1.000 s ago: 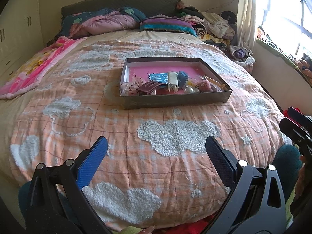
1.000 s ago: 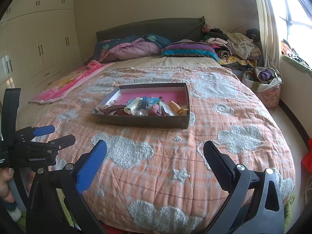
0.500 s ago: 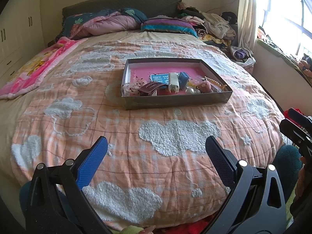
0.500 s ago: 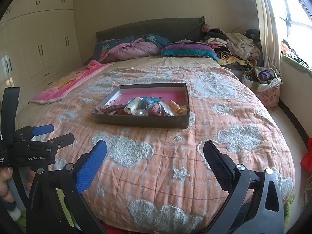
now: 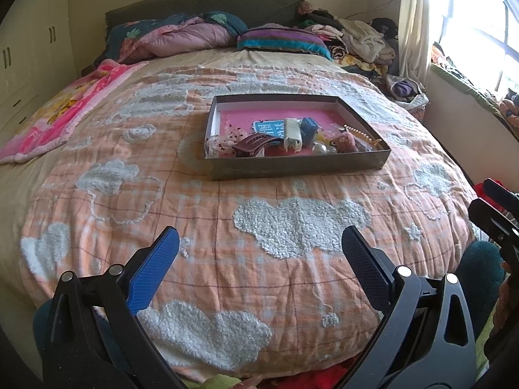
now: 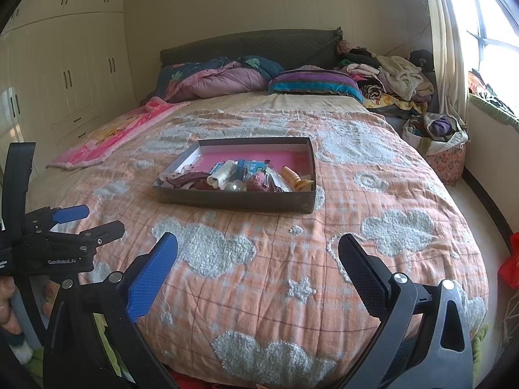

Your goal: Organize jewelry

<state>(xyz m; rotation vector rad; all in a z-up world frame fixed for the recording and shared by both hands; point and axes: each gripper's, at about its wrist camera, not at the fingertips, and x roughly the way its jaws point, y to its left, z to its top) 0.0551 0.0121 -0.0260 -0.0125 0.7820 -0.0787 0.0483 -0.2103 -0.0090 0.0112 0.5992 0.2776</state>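
A shallow grey box with a pink floor lies on the middle of the bed. Its near half holds several small items: a dark red hair clip, a blue card, a cream tube, a pearl bead and an orange clip. My left gripper is open and empty over the bed's foot, well short of the box. My right gripper is open and empty, also short of the box. The left gripper also shows in the right wrist view.
An orange quilt with white clouds covers the bed. A pink blanket lies at the left edge. Pillows and piled clothes are at the head. A basket stands by the window wall. Wardrobes line the left.
Both grippers have stayed open and nearly still. The left wrist view has shifted very slightly; the box and its contents have not moved.
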